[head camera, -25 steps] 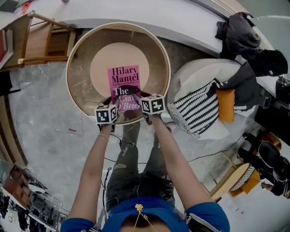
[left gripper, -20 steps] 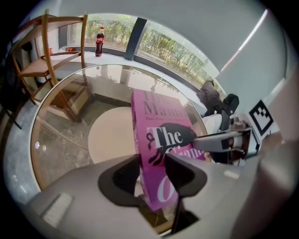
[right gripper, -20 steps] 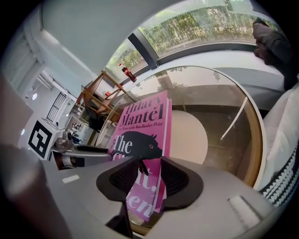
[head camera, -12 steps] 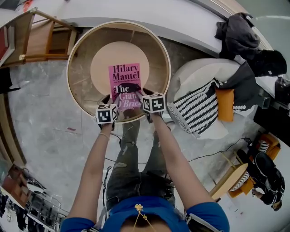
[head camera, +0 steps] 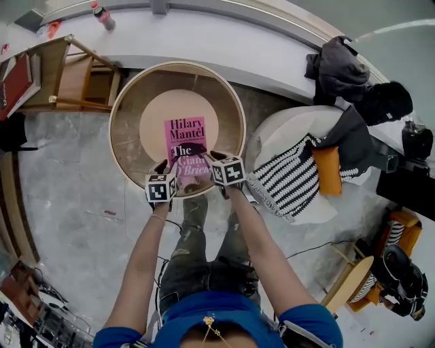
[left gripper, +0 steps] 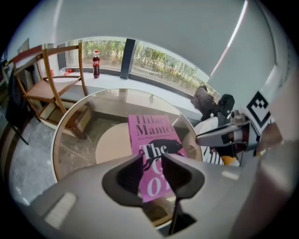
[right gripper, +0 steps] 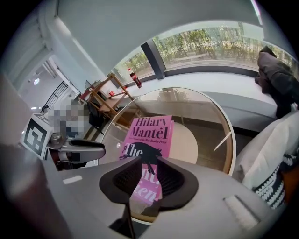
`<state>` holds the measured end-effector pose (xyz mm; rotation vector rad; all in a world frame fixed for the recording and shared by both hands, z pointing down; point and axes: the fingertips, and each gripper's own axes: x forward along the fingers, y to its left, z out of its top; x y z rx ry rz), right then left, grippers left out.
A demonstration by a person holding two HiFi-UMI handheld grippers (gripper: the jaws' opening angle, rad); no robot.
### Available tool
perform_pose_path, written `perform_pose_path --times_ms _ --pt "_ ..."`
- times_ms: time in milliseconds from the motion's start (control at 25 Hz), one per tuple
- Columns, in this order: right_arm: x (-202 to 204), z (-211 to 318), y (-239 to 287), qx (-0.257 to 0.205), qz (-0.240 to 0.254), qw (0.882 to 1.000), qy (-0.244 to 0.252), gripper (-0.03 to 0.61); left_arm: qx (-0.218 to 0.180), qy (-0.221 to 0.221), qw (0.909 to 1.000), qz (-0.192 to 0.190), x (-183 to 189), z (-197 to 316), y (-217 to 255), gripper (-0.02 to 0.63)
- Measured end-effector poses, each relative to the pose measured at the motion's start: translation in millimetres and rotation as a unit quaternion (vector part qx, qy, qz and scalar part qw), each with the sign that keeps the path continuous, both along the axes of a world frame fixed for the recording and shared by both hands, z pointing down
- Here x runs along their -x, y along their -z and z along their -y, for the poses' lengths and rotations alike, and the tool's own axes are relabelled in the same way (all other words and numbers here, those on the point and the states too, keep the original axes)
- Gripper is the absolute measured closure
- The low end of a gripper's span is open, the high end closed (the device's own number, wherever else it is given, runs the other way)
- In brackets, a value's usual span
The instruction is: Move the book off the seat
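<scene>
A pink paperback book [head camera: 187,139] lies flat on the glass top of a round wood-rimmed table [head camera: 234,102]. My left gripper [head camera: 162,167] sits at the book's near left corner and my right gripper [head camera: 211,158] at its near right corner. In the left gripper view the jaws [left gripper: 153,161] are closing, with a gap through which the book's cover [left gripper: 152,133] shows. The right gripper view has the jaws [right gripper: 149,164] closing too, the book [right gripper: 152,130] visible in a narrower gap. I see neither pair of pads pressing on it.
A wooden chair [head camera: 75,75] stands left of the table, with a cola bottle [head camera: 103,15] on the window ledge behind. To the right are a white seat with a striped blanket [head camera: 292,178], an orange cushion [head camera: 328,170] and dark clothes [head camera: 340,64]. A cable [head camera: 319,245] crosses the floor.
The head view has pulled back and shifted a little. Both grippers stay at the book's near edge, and the book keeps its place on the table.
</scene>
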<state>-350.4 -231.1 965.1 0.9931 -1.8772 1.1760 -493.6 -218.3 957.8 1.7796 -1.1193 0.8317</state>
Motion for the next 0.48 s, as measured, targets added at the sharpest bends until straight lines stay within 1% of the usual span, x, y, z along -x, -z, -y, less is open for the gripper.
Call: perform_pose_path --times_ms 200,280,480 --pt "12 -5 45 -0.023 0.020 0.999 0.032 0.577 -0.039 -0.007 0.9992 -0.011 -12 4 44 0.580" --pt "15 -8 64 -0.032 0.031 0.998 0.038 0.578 -0.053 -0.013 0.9984 -0.017 -19 3 63 0.612" --pt "18 -13 113 -0.066 0.046 0.995 0.058 0.578 -0.086 -0.035 0.9948 -0.040 -38 -2 114 0.612"
